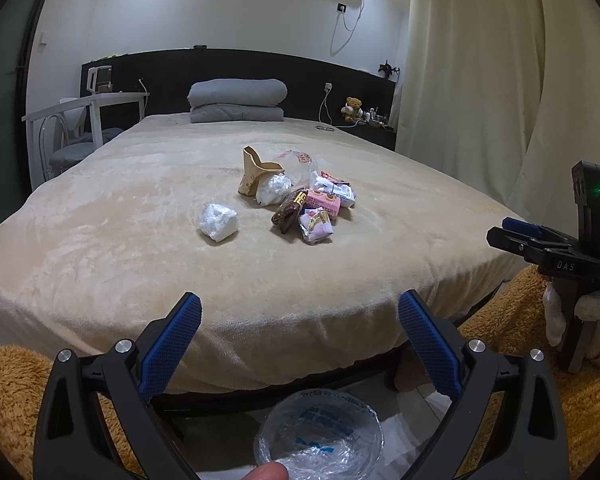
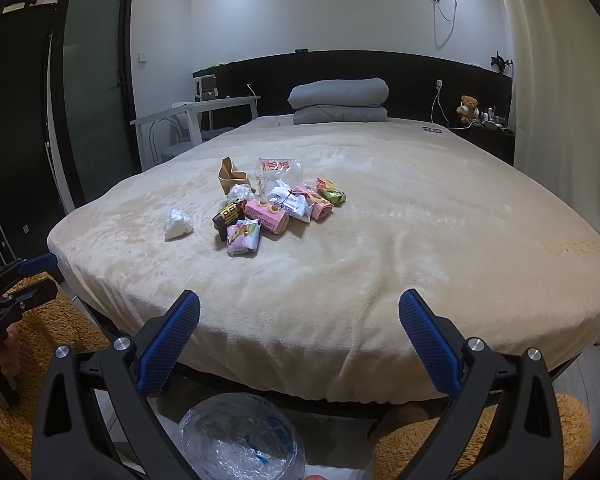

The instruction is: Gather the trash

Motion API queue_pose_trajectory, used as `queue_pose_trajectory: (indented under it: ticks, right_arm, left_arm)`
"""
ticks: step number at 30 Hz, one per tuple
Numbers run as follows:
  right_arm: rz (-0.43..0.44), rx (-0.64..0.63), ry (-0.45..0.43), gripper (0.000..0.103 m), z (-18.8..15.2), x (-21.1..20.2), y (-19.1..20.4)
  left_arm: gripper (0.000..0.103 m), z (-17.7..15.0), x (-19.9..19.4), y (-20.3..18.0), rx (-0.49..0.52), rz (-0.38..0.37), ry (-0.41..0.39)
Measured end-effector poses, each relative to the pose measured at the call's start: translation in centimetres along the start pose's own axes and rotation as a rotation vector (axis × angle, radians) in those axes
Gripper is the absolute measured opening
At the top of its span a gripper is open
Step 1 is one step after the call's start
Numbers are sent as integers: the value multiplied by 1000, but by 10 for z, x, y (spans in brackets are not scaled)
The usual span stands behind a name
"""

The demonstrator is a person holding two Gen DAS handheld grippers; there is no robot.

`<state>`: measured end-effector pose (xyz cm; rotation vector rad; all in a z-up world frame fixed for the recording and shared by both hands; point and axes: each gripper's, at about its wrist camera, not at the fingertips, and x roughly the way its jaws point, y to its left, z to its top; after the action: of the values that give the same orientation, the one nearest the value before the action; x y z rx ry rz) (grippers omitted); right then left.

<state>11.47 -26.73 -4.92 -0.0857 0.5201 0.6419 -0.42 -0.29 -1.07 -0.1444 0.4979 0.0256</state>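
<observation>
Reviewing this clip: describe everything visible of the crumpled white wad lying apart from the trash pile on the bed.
The white wad looks like scrunched tissue or thin plastic, lumpy and roughly fist-shaped, with creased folds. It rests on the beige plush bedspread, left of the wrapper pile with a clear gap, touching nothing else. Neither gripper is near it.

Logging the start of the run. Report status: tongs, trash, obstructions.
Left tongs open, empty; right tongs open, empty. Trash pile and white wad mid-bed, untouched. Lined bin below. Nothing in the way.
</observation>
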Motion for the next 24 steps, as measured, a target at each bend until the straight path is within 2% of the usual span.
queue_pose_trajectory:
  ticks: [10, 15, 24]
  right_arm:
    - [47, 18, 32, 99, 8, 9, 6]
    - [50, 34, 46, 99, 15, 17, 3]
    - [65, 44, 22, 99, 56, 46, -17]
  left_arm:
    - [97, 10, 6, 14, -49, -2, 36]
    - [97, 18, 22, 22, -58, 12, 97]
    - [97, 47, 46, 42, -35, 20, 128]
